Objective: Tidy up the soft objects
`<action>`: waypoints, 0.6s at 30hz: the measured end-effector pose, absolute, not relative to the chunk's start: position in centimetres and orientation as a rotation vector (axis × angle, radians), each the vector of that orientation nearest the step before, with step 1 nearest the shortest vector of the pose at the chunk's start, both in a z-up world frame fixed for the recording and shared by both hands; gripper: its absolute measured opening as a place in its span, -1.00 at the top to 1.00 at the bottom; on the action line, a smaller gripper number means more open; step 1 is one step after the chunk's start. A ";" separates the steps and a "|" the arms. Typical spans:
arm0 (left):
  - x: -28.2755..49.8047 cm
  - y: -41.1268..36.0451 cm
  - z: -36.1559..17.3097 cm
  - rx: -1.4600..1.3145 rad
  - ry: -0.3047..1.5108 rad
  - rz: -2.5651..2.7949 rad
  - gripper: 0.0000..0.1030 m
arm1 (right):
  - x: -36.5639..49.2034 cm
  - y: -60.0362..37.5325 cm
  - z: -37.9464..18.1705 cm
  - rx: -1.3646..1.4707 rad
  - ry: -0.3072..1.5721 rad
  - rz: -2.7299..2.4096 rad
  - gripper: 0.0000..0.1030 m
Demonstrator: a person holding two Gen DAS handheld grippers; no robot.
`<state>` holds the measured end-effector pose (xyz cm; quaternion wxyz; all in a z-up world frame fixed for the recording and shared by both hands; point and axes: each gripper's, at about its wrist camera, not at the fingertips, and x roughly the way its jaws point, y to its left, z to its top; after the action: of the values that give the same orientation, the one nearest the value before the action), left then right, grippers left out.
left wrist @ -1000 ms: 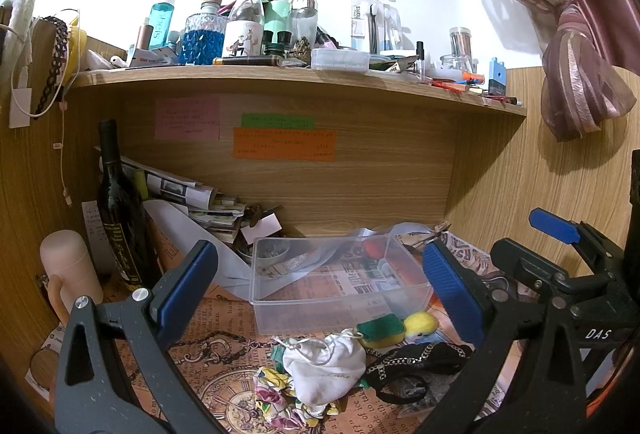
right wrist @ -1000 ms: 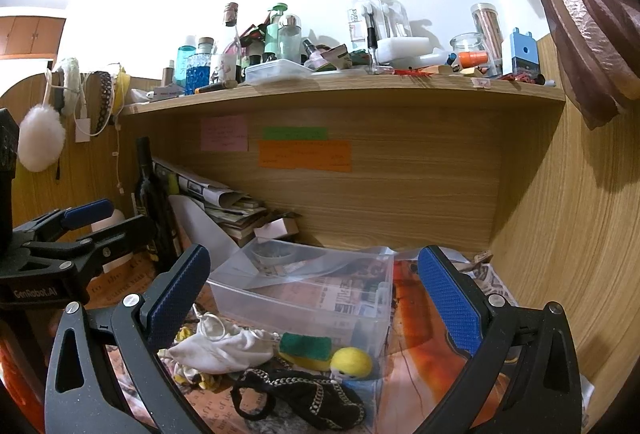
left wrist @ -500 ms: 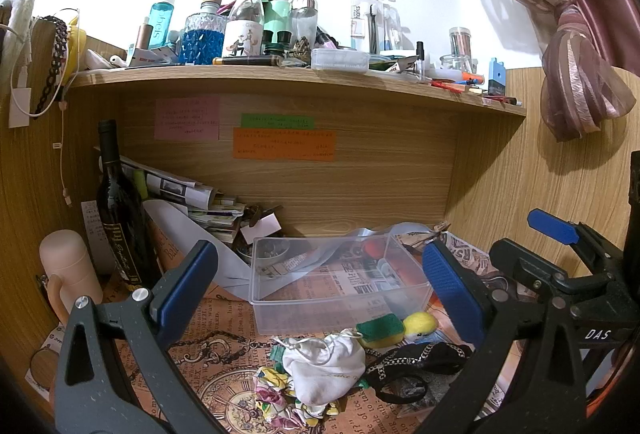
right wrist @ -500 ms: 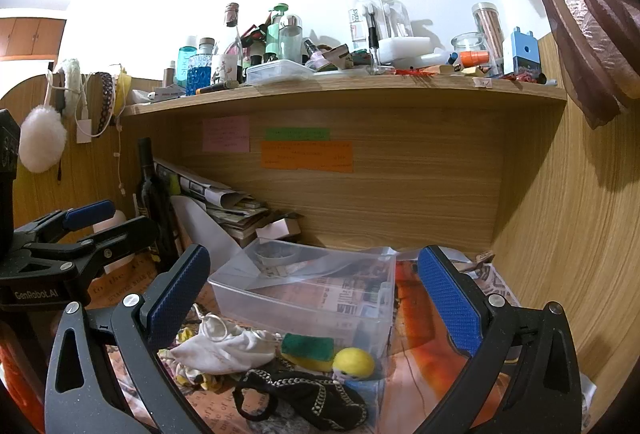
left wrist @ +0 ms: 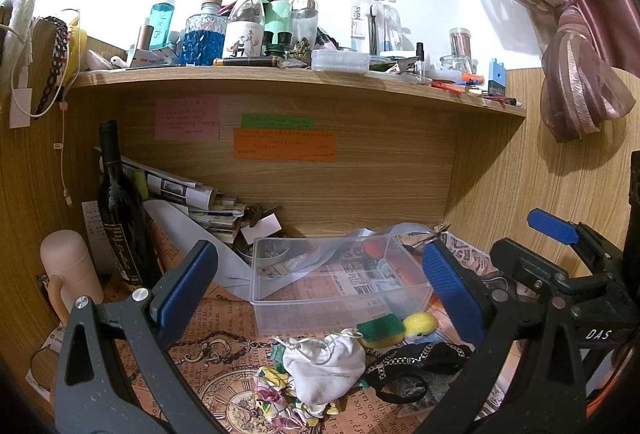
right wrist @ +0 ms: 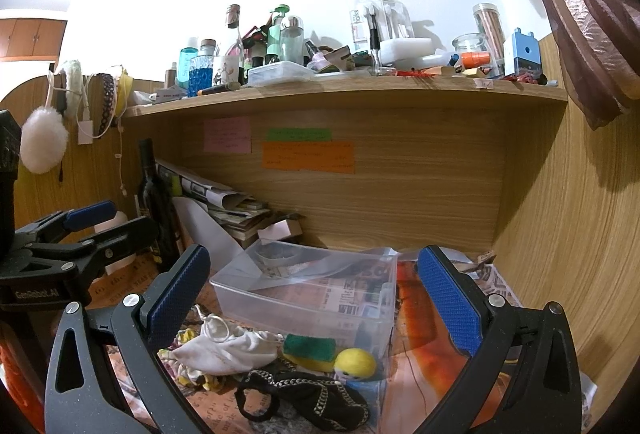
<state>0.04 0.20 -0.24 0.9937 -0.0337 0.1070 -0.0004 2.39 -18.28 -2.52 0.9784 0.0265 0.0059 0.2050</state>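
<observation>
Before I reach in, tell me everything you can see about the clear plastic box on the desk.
The clear plastic box is a rectangular, lidless tub of see-through, slightly frosted plastic, standing upright on the printed paper that covers the desk. It looks empty: the newsprint shows through its floor. A pale blue strip drapes across its rear rim. The green and yellow sponge and yellow ball lie against its front wall, and the white pouch lies just in front. Neither gripper touches it.
</observation>
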 end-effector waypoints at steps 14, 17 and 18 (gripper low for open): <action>0.0 0.2 -0.3 -0.068 0.216 -0.001 -1.00 | 2.2 -18.3 -2.5 0.059 0.008 0.416 -1.00; 0.1 0.2 -0.3 -0.069 0.219 -0.005 -1.00 | 2.3 -18.3 -2.6 0.064 0.011 0.414 -1.00; 0.1 0.2 -0.3 -0.066 0.224 -0.010 -1.00 | 2.3 -18.4 -2.6 0.066 0.013 0.413 -1.00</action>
<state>0.11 0.23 -0.35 0.9932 -0.0330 0.1115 -0.0052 2.28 -18.40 -2.62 0.9782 0.0326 0.0066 0.2049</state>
